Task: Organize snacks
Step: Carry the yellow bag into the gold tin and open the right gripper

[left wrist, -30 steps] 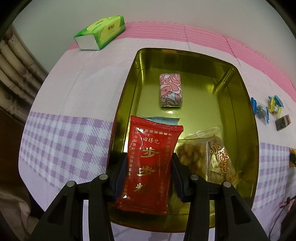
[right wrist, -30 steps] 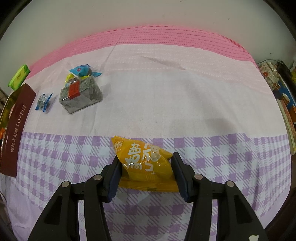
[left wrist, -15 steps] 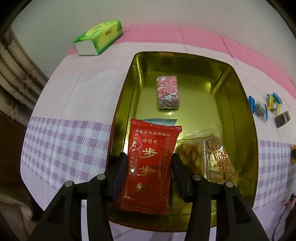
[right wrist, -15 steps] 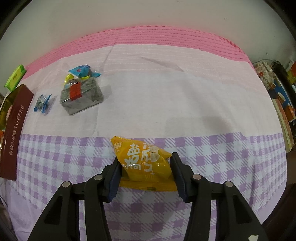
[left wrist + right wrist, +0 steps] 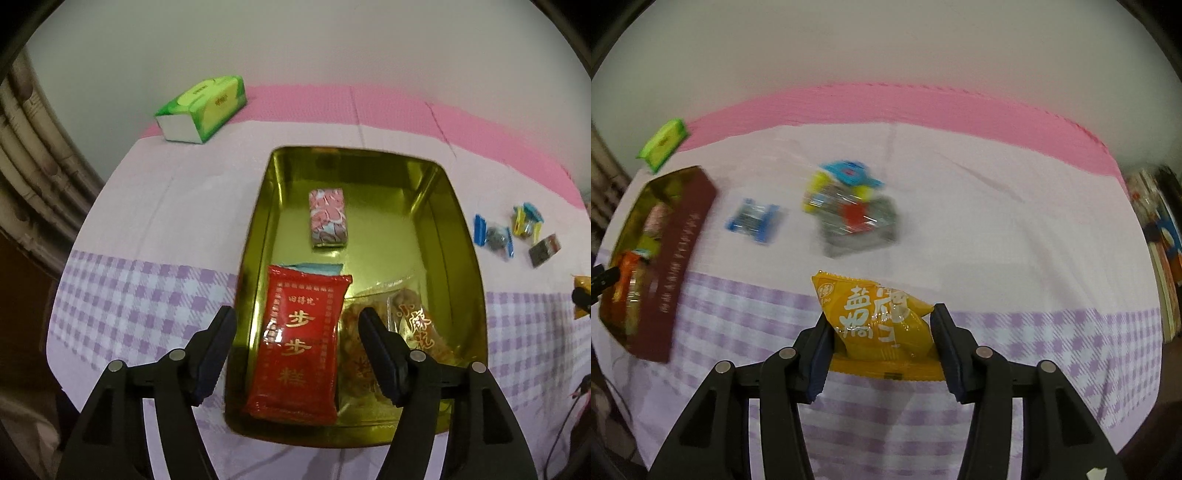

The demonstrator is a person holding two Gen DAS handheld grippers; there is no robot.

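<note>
1. My left tongs (image 5: 297, 334) are spread wide, not touching the red pack (image 5: 300, 345), which lies in the gold tin (image 5: 463, 266) w/ other snacks.
2. My right tongs (image 5: 880, 341) pinch the yellow pack (image 5: 882, 325) (above the checked cloth (image 5: 1052, 332)).

A plain pale wall (image 5: 332, 44) fills the frame's top. The tabletop (image 5: 997, 221) wears a cloth (image 5: 166, 206) of pink band, pale middle and purple check. Ribbed pipes (image 5: 26, 155) run at far left.

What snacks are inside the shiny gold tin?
Inside the gold tin lie a red packet, a pink patterned bar and clear bags of brown fried snacks. A blue wrapper peeks from under the red packet; most of it is hidden.
</note>
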